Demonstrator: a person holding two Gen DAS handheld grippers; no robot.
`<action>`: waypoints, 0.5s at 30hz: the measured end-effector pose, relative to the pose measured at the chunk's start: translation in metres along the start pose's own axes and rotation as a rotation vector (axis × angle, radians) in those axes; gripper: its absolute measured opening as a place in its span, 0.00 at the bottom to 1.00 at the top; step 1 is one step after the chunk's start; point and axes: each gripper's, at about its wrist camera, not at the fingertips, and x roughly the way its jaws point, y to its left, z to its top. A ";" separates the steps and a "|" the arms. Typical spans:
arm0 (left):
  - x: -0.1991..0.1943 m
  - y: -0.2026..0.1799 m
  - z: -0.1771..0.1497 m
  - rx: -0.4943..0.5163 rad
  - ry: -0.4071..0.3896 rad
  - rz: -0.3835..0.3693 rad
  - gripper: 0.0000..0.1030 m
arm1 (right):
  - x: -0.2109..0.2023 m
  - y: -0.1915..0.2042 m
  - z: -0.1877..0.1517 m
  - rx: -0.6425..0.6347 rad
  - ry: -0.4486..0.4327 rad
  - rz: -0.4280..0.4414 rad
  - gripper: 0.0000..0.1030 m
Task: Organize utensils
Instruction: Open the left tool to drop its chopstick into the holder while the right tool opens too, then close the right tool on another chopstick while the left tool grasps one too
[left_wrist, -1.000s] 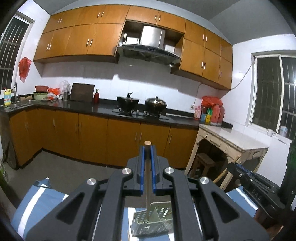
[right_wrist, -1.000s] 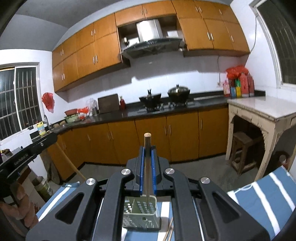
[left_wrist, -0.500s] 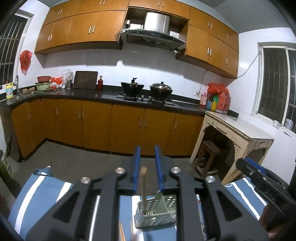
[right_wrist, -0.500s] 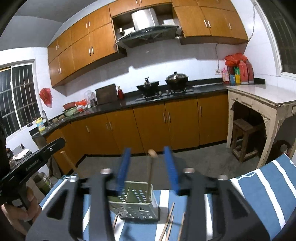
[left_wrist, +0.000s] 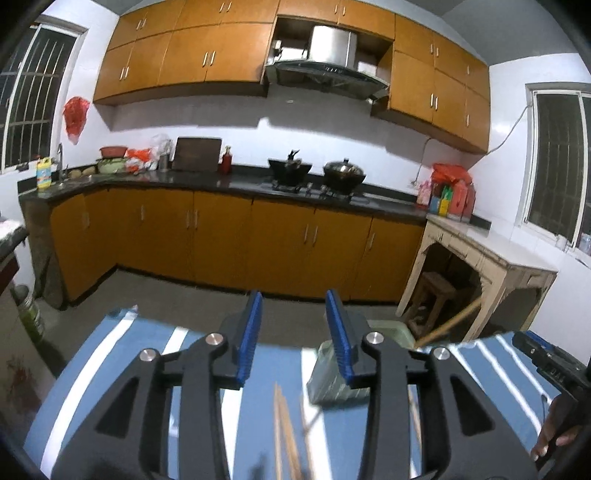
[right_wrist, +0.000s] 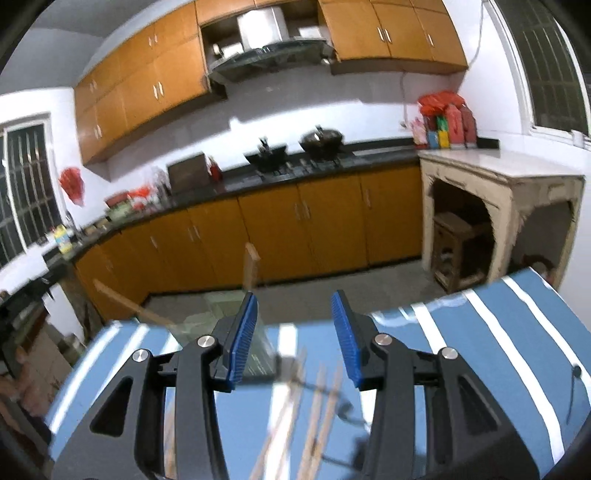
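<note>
The left claw (left_wrist: 293, 334) is seen pitched gently downward over the striped surface (left_wrist: 110, 354), and its jaws are opening, with nothing between the blue pads (left_wrist: 250, 334). Just beyond and to the right of its right pad, the pale green utensil basket (left_wrist: 332, 373) is found standing on the cloth, partly hidden by that finger. A wooden handle (left_wrist: 448, 325) is seen slanting up and to the right out of the basket. Loose chopsticks (left_wrist: 284, 432) are laid on the surface below the gap between the fingers, blurred by motion. At the far right edge, the other claw's black body and part of a hand (left_wrist: 554, 435) gripping it are visible.

The right claw (right_wrist: 295, 332) is likewise tilted slightly downward, its jaws parted to a moderate gap and nothing caught between them. The basket (right_wrist: 229, 325) is placed just ahead of its left pad (right_wrist: 242, 334), largely screened by that finger. A wooden utensil handle (right_wrist: 251, 267) is seen standing nearly upright in it, above the left pad, and a second stick (right_wrist: 133, 308) leans out to the left. Several chopsticks (right_wrist: 317, 406) are scattered on the striped cloth beneath the open gap, and whether they touch one another cannot be told through the blur.
</note>
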 end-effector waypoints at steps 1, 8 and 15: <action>-0.001 0.003 -0.008 0.002 0.010 0.008 0.36 | 0.003 -0.004 -0.010 0.004 0.027 -0.008 0.42; 0.010 0.024 -0.088 0.032 0.140 0.075 0.37 | 0.058 -0.021 -0.100 0.067 0.306 -0.039 0.30; 0.032 0.045 -0.156 -0.032 0.326 0.086 0.37 | 0.087 -0.010 -0.138 0.052 0.406 -0.028 0.19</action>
